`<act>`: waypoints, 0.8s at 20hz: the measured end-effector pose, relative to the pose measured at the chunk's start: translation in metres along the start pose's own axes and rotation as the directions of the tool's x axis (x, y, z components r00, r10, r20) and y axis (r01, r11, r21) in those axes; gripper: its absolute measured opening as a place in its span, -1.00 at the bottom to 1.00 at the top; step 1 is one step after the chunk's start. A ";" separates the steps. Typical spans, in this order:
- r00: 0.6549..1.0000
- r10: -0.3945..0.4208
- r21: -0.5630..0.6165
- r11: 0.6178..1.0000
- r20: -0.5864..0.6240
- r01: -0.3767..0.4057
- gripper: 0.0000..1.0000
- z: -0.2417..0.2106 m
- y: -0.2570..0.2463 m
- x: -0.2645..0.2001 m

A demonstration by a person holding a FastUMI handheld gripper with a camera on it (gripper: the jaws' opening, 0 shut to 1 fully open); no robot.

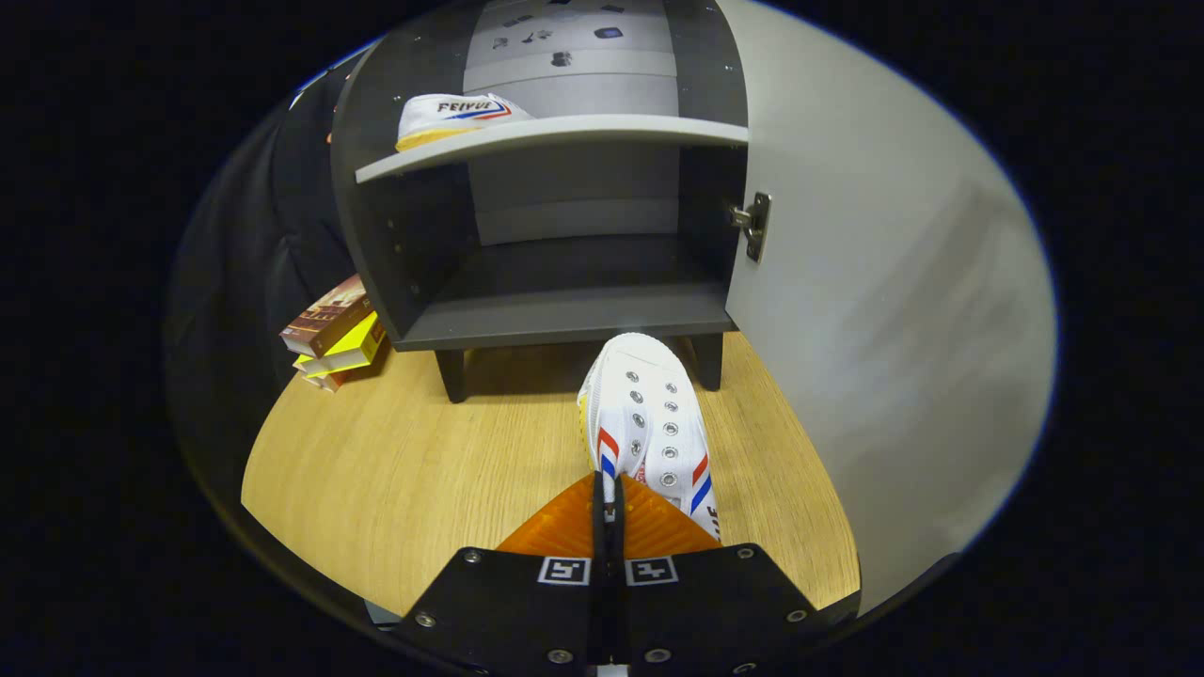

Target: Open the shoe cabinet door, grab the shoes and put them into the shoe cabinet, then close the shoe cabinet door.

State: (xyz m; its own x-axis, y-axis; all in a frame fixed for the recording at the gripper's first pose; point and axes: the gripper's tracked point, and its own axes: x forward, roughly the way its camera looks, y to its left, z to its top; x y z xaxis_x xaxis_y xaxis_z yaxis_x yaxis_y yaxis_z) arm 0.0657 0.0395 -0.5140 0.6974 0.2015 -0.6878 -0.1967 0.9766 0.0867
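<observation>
My gripper (608, 491) is shut on a white canvas shoe (649, 414) with red and blue stripes, its two orange fingers (564, 531) pinching the shoe's rear rim. The shoe stretches ahead of the fingers, toe pointing at the dark shoe cabinet (564, 324). Its toe lines up with the front edge of the cabinet's bottom board. The cabinet stands open, its grey door (875, 310) swung out to the right on a metal hinge (752, 224). A second white shoe (451, 115) lies on the left part of the upper shelf (602, 130). The lower compartment holds nothing.
A stack of books (334, 334) lies on the wooden floor (395, 470) left of the cabinet, against the black cloth wall. The cabinet stands on short dark legs (451, 376). The open door flanks the shoe closely on the right.
</observation>
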 end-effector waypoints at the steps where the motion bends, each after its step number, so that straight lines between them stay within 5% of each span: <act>1: 1.000 0.002 -0.006 1.000 0.008 -0.002 -1.00 0.009 0.005 -0.011; 7: 0.997 0.018 0.018 1.000 0.075 -0.019 -1.00 0.071 0.026 -0.071; 16: 0.961 -0.055 -0.062 0.995 0.270 0.075 -1.00 0.206 0.033 -0.131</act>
State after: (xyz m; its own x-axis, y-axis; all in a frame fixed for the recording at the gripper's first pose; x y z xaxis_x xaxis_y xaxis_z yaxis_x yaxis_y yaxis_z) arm 0.1098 0.0611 -0.2722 0.8673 0.1598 -0.4715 -0.1865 0.9824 -0.0101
